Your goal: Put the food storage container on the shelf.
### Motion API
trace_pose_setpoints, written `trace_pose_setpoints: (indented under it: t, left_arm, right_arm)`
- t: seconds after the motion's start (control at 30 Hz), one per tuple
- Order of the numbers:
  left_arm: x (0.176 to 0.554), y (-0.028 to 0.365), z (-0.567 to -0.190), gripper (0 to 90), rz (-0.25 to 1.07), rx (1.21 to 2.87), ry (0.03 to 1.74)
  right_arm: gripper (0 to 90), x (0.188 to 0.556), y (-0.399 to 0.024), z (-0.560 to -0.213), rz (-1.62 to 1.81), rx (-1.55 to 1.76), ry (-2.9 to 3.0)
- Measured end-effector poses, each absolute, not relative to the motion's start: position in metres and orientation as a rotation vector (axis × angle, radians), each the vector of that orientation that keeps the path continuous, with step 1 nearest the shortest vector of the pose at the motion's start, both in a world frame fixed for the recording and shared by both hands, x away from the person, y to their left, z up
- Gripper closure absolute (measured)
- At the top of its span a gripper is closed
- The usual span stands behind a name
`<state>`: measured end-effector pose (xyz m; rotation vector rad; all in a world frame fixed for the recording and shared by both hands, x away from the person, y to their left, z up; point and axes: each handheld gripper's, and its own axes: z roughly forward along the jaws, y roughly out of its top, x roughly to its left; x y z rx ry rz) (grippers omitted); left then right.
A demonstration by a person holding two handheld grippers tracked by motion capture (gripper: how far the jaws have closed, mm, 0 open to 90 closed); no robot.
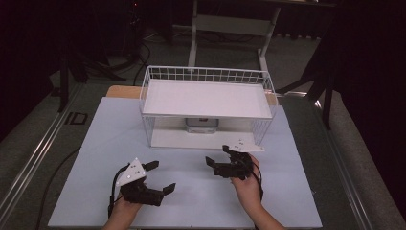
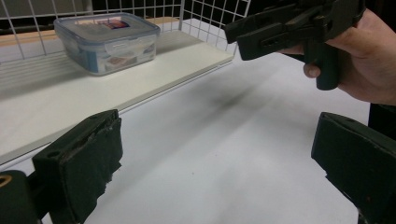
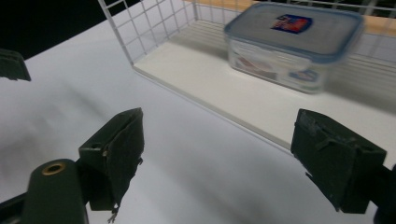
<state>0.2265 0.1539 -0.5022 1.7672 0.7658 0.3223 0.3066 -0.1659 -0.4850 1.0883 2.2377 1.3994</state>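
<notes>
The clear plastic food box [image 3: 293,44] with its grey-blue clip lid sits on the lower white shelf board [image 3: 243,93] of a white wire rack [image 1: 207,76], near the back at about twelve o'clock from the two grippers; in the high view it peeks out as a small grey shape [image 1: 202,125] under the rack's upper white board. It stands flat and upright, alone on the board, well inside the wire walls. The right gripper [image 1: 225,160] hovers just in front of the rack's open front edge, at roughly five o'clock from the box, its jaws spread wide with nothing between them; the right gripper view looks past both black pads at the box, which lies apart from them. The left gripper [image 1: 160,177] sits at about seven o'clock from the box, nearer the person, jaws likewise wide apart and bare, above the table [image 1: 95,158]. The left gripper view shows the person's right hand [image 2: 359,56] wrapped around the other gripper's handle at two o'clock. The table top is a pale, matt white sheet, plain and smooth. Around it the room is dim: grey carpet, dark cables on the floor at ten o'clock, and the white legs of another stand [image 1: 194,43] at twelve o'clock behind the rack.
</notes>
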Motion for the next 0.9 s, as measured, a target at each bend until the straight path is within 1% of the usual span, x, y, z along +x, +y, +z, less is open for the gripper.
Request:
trace_pose_setpoints:
  t: [0.27,0.67,0.9]
  left_arm:
    - [0.225,0.153,-0.502,3.0,0.325,1.766,0.761]
    - [0.223,0.151,-0.502,3.0,0.309,1.776,0.743]
    - [0.222,0.150,-0.501,3.0,0.296,1.765,0.711]
  right_arm:
    - [16.9,0.291,-0.185,-0.485,1.429,1.080,2.249]
    - [16.7,0.266,-0.201,-0.482,1.437,0.995,2.277]
    - [16.6,0.259,-0.207,-0.483,1.473,0.960,2.297]
